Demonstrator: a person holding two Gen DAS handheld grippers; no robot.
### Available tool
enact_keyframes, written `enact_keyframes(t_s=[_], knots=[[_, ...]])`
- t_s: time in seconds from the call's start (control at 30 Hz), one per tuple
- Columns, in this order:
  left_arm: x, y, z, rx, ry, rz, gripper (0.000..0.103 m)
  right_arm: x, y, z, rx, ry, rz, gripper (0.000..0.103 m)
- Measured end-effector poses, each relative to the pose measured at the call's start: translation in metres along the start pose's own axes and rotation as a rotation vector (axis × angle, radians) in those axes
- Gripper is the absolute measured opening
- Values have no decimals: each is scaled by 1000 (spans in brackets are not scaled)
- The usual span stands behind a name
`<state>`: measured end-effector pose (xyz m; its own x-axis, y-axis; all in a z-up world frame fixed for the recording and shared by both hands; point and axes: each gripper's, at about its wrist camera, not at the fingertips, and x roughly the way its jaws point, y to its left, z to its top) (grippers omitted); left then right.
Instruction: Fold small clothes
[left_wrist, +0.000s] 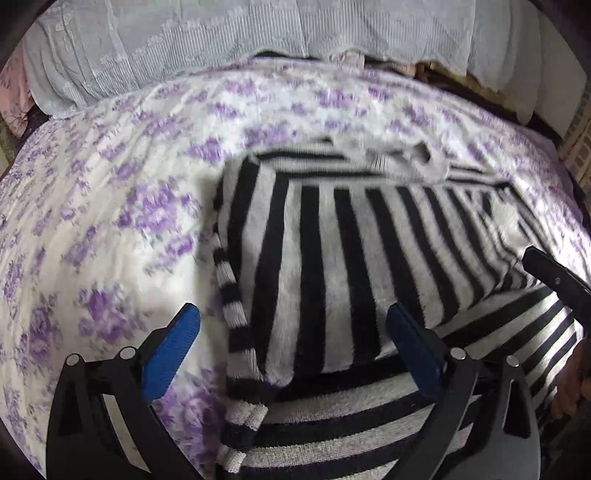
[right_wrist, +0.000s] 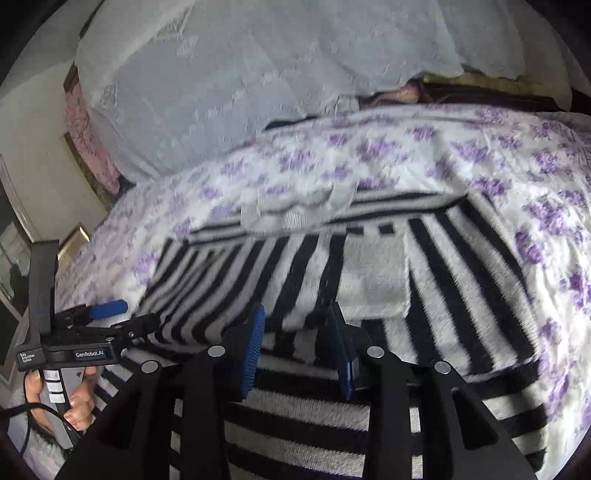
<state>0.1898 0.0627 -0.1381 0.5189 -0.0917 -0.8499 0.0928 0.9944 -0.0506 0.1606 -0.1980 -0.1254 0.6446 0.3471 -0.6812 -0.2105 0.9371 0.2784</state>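
A black-and-white striped fuzzy garment (left_wrist: 332, 258) lies on the floral bedspread, its sides folded inward over the body. It fills the middle of the right wrist view (right_wrist: 369, 280) too. My left gripper (left_wrist: 295, 325) is open and empty, its blue pads wide apart just over the garment's near left corner, where a striped sleeve (left_wrist: 236, 332) hangs down. My right gripper (right_wrist: 297, 321) is open and empty, its pads a hand's width apart over the near edge of the folded layer. The left gripper also shows at the left of the right wrist view (right_wrist: 107, 310).
A white bedspread with purple flowers (left_wrist: 110, 206) covers the bed. Pale lace-covered pillows (left_wrist: 184, 44) lie along the far side. A wall and a picture frame (right_wrist: 22, 229) stand beyond the bed's left edge.
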Motion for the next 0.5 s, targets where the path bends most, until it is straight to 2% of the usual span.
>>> enact_keyframes(t_s=[0.03, 0.07, 0.1, 0.17, 0.23, 0.27, 0.3, 0.37, 0.4, 0.43, 0.5], knots=[[14, 7, -4, -44, 37, -33, 99, 13, -1, -4, -1, 47, -15, 39], [13, 14, -5, -93, 17, -66, 99, 11, -2, -4, 12, 39, -7, 38], [9, 19, -2, -111, 27, -83, 99, 2, -3, -2, 20, 17, -14, 35], [-2, 24, -1, -160, 23, -101, 98, -19, -1, -3, 24, -53, -35, 37], [-19, 23, -11, -166, -20, -164, 98, -32, 0, -11, 23, -71, -8, 38], [-23, 22, -16, -156, -28, -166, 98, -33, 0, -17, 27, -55, 2, 40], [-22, 20, -22, -147, -16, -142, 98, -28, -2, -24, 36, -20, 4, 44], [-7, 15, -36, -119, 52, -95, 99, -14, -11, -34, 82, 51, 21, 45], [-10, 9, -39, -73, 18, -53, 99, -17, -15, -32, 107, 41, 39, 43], [-15, 4, -39, -53, 23, -27, 99, -24, -17, -31, 125, 32, 29, 42], [-27, 0, -41, -51, 26, -23, 98, -44, -17, -34, 122, -12, 11, 42]])
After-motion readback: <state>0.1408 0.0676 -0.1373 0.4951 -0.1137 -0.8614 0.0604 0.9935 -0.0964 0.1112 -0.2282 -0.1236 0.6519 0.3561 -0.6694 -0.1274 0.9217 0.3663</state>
